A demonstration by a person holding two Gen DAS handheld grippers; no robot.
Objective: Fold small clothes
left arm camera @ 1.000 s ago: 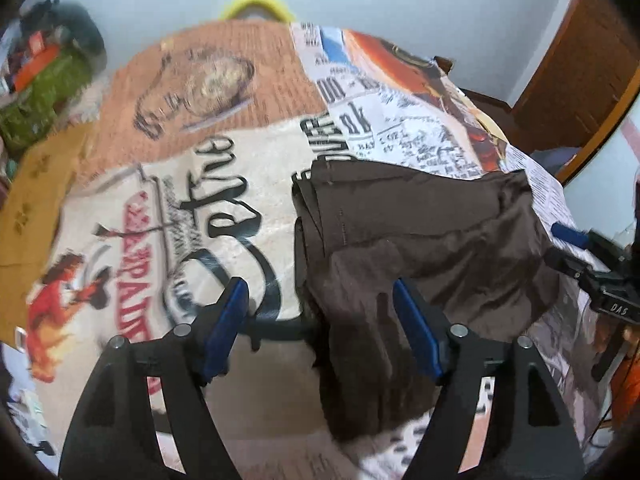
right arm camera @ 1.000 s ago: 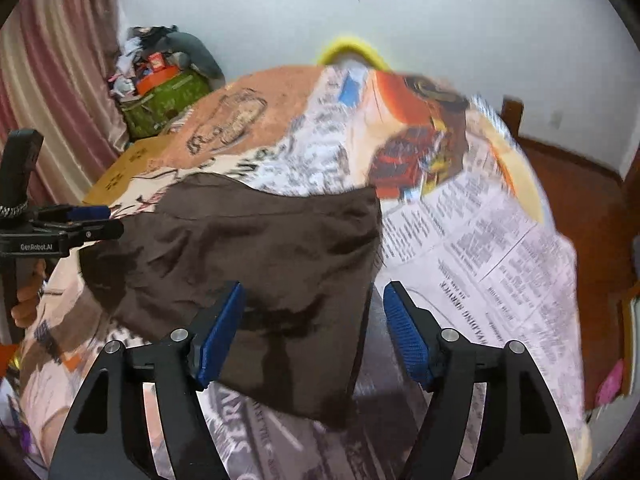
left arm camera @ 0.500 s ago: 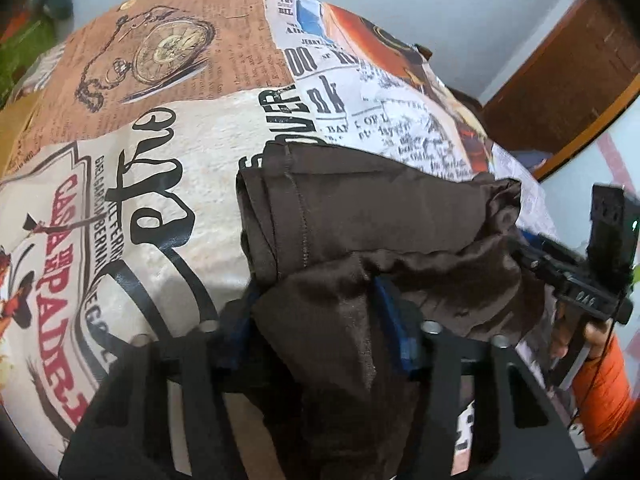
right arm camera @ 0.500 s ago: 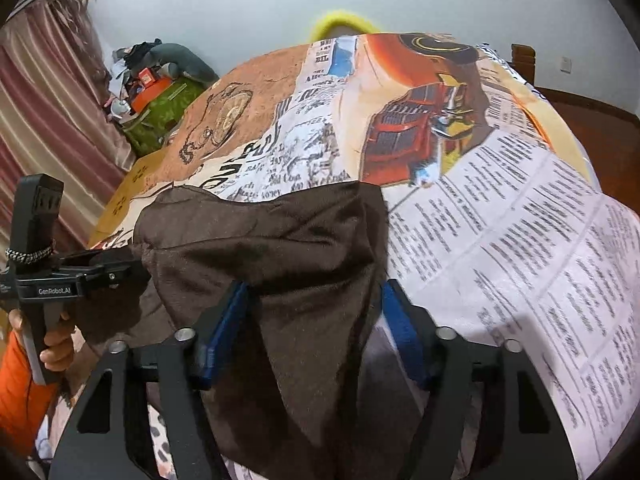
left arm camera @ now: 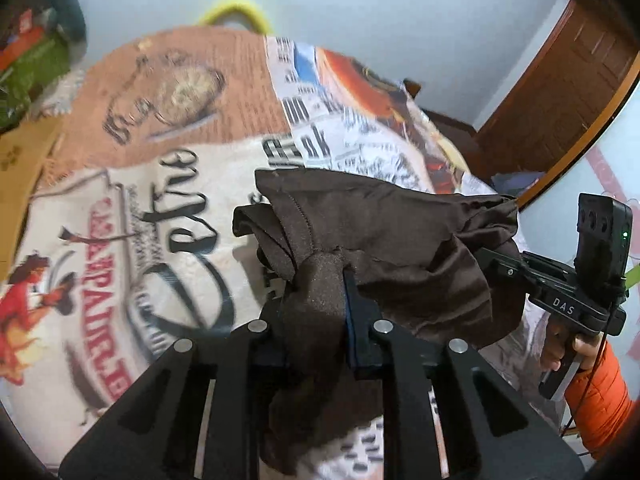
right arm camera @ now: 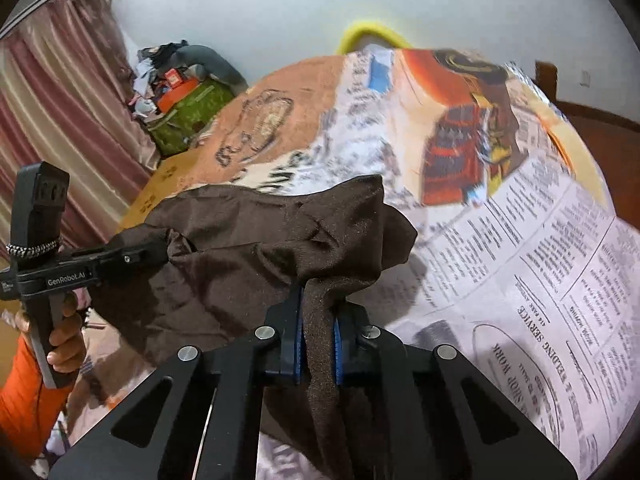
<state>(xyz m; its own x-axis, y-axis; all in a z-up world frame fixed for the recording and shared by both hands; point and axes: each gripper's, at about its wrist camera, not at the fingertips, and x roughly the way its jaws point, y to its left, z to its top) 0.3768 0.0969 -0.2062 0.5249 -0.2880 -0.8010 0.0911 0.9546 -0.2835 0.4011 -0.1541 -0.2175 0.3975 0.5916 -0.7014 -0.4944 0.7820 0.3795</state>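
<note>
A small dark brown garment [left arm camera: 400, 232] lies crumpled on a bed cover [left arm camera: 120, 240] printed with newspaper and poster pictures. My left gripper [left arm camera: 320, 276] grips the garment's near left edge; its jaws are closing, with a thick bunch of cloth pressed between the blue pads. My right gripper [right arm camera: 318, 300] is shut on the near right edge of the garment [right arm camera: 248, 248], a fold standing up between its pads. Each view shows the other gripper at the cloth's far side: the right gripper [left arm camera: 484, 256] and the left gripper [right arm camera: 160, 248]. The cloth sags between them, lifted a little off the cover [right arm camera: 520, 260].
A green bag [right arm camera: 188, 116] piled with clutter stands by a striped curtain [right arm camera: 60, 120] at the bed's far left. A wooden door [left arm camera: 560, 100] is at the right. A yellow curved object [left arm camera: 236, 8] sits behind the bed. Orange sleeves [left arm camera: 600, 400] [right arm camera: 20, 392] show at the frame edges.
Both grippers stood open over the garment's near edge, then closed on it. The near edge has bunched up and risen off the cover.
</note>
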